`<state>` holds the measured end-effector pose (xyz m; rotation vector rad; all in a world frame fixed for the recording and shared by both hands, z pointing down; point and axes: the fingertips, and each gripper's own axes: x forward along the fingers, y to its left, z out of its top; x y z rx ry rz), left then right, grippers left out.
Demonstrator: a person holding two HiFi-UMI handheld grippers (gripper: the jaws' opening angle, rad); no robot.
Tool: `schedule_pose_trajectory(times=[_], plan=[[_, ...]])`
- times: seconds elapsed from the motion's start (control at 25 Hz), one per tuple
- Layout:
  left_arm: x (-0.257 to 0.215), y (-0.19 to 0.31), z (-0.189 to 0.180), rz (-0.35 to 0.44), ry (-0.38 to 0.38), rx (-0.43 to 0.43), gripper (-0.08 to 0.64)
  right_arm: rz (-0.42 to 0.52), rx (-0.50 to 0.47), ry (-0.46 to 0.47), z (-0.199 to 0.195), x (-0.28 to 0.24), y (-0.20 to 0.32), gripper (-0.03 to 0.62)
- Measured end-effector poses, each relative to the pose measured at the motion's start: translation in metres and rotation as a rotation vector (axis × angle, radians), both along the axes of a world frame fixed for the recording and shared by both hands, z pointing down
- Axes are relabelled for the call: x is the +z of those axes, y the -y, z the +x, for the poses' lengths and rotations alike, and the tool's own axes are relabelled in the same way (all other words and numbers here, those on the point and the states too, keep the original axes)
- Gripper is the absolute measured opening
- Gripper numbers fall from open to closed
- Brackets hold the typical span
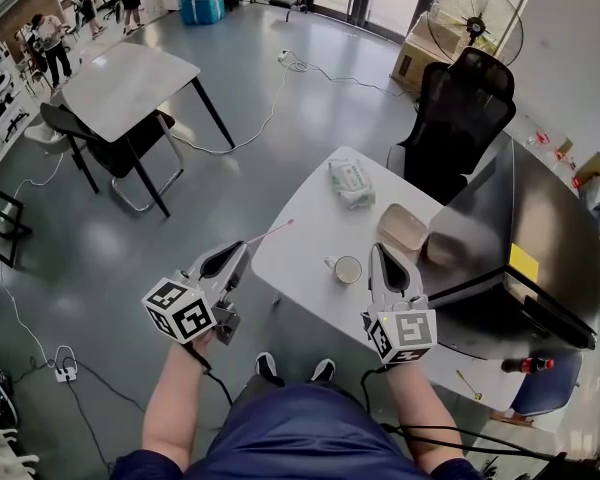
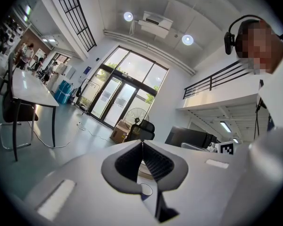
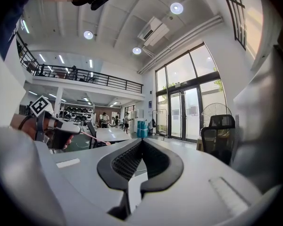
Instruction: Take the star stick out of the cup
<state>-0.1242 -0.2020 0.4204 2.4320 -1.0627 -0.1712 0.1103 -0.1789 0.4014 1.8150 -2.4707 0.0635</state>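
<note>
A thin pink star stick [image 1: 270, 233] juts out over the left edge of the white table [image 1: 310, 213], its near end pinched in my left gripper [image 1: 242, 248], which is shut on it. The stick is clear of the white cup [image 1: 347, 269], which stands on the table's near part. From the right gripper view the stick [image 3: 95, 138] points right out of the left gripper [image 3: 61, 128]. My right gripper [image 1: 378, 251] hovers just right of the cup, its jaws together with nothing between them. In each gripper's own view the jaw tips meet [image 2: 142, 142] [image 3: 142, 140].
A tissue pack [image 1: 351, 182] and a beige tray [image 1: 403, 226] lie farther back on the table. A big black box [image 1: 510, 258] fills the right side, with a black office chair [image 1: 465, 118] and a fan [image 1: 475, 18] behind. Another table [image 1: 130, 83] stands far left.
</note>
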Motion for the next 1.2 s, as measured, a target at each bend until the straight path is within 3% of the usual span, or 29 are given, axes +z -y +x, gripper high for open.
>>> schedule_pose_trajectory(times=[1.2], plan=[[0.0005, -0.0004, 0.0008, -0.006, -0.001, 0.012, 0.008, -0.004, -0.011, 0.007, -0.0037, -0.0033, 0.0008, 0.006]])
